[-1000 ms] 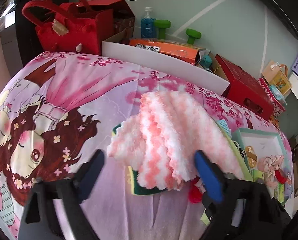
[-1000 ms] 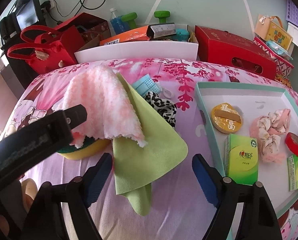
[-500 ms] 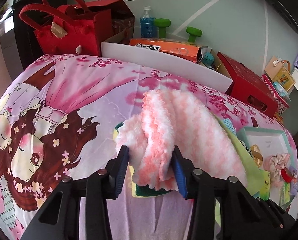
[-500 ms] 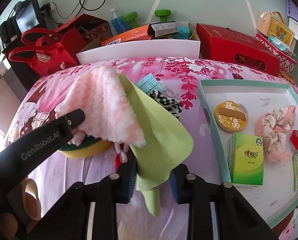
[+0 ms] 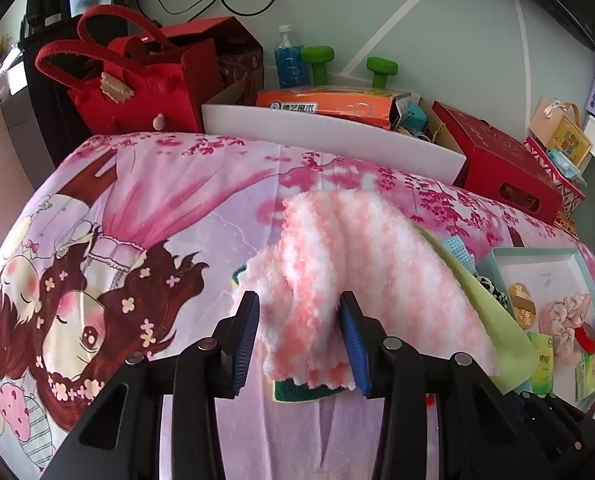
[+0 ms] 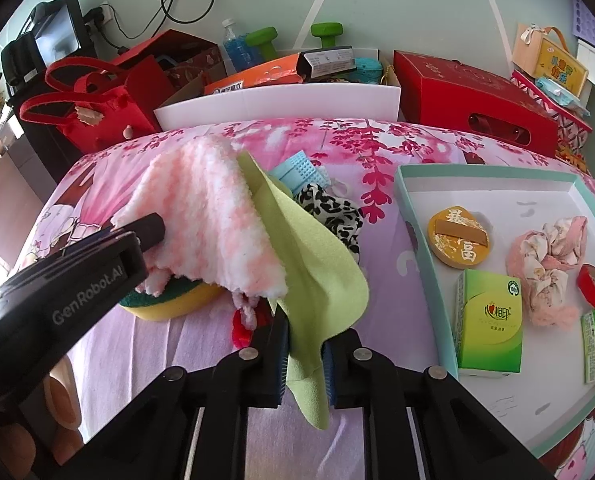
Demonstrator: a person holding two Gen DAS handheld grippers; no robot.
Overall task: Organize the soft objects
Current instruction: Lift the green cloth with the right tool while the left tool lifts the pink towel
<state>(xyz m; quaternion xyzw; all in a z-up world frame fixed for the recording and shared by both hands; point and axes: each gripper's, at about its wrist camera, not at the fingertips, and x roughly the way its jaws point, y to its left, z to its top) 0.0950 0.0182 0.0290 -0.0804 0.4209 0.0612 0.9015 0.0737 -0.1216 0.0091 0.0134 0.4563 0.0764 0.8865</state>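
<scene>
A fluffy pink-and-white towel (image 5: 349, 264) lies draped over a green-and-yellow sponge (image 5: 301, 391) on the pink cartoon bedsheet. My left gripper (image 5: 301, 336) is shut on the towel's near corner, which also shows in the right wrist view (image 6: 213, 216). A lime-green cloth (image 6: 313, 264) lies partly under the towel. My right gripper (image 6: 304, 350) is shut on the green cloth's near corner. A black-and-white patterned cloth (image 6: 333, 216) and a light blue item (image 6: 299, 168) lie behind it.
A teal-rimmed white tray (image 6: 421, 240) at the right holds a round yellow tin, green boxes, a pink scrunchie (image 6: 545, 256) and a red tape roll. A white bin (image 6: 281, 104), red bags and red boxes stand along the bed's far edge.
Both grippers went from open to shut: the left closed on the pink towel's corner, the right on the green cloth. Both cloth corners are bunched and slightly raised.
</scene>
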